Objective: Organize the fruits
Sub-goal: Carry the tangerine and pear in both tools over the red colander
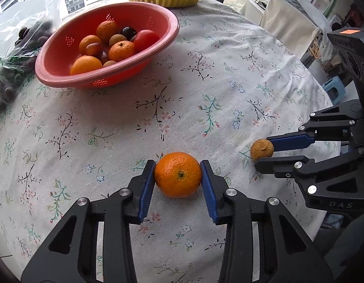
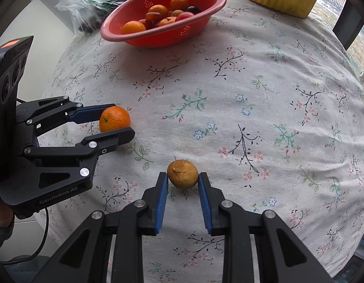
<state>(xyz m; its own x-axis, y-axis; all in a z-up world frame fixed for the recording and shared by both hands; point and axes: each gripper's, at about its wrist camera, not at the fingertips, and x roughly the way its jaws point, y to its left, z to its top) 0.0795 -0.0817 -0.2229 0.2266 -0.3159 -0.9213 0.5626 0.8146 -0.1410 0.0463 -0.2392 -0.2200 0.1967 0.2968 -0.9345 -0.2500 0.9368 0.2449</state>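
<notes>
The left tool point(image 1: 177, 175) clamps an orange point(image 1: 178, 174) on the tabletop point(image 1: 205, 89); to its right, the right tool point(image 1: 264, 152) pinches a small brown fruit point(image 1: 261, 149).

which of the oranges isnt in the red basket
The large orange on the tablecloth between the left gripper fingers; the other oranges sit inside the red basket.

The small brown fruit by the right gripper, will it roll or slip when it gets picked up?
The small brown fruit is rounded, so it would probably roll if nudged. Its skin looks rough and dry, likely grippy. The right gripper pads flank it closely.
</notes>
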